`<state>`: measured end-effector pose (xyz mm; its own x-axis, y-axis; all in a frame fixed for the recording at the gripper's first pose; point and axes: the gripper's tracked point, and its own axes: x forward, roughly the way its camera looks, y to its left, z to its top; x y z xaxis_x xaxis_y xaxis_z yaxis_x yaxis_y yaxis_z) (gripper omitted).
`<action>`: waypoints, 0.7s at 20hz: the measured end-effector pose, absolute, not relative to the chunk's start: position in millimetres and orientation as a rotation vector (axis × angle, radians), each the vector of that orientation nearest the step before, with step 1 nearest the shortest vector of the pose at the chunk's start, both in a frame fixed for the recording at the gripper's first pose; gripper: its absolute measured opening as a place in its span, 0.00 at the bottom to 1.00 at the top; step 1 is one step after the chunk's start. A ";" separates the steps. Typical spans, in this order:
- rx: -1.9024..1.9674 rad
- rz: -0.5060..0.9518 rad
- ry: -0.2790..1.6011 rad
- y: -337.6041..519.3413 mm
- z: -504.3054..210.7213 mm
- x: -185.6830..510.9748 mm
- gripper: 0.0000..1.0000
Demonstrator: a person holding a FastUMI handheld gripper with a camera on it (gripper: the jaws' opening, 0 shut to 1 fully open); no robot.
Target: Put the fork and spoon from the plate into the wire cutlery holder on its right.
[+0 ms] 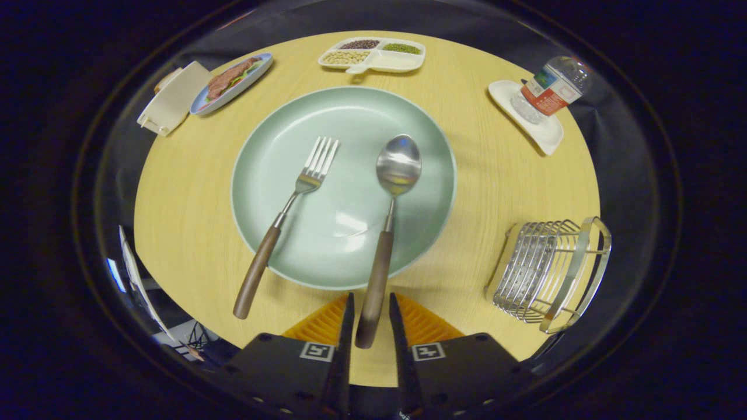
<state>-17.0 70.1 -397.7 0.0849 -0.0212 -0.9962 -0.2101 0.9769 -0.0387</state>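
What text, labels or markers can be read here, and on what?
No legible words anywhere.
Water bottle: red-and-white label with print, too small and blurred to read.
Claw: a square black-and-white marker on each finger body, a pattern rather than text; its fingers flank the spoon handle.
Plate, fork, wire cutlery holder, divided tray: no marking visible.
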 end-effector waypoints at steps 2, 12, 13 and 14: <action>-0.188 0.114 1.473 64.9 -394.5 -14.8 0.18; -0.027 0.170 1.444 60.1 -324.3 -25.3 0.01; -0.011 0.177 1.435 58.2 -313.1 -25.1 0.01; 0.007 0.181 1.428 55.3 -301.3 -26.7 0.01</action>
<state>-26.7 55.3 -301.3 0.1308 0.1288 -0.9830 -0.1206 0.9862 0.1131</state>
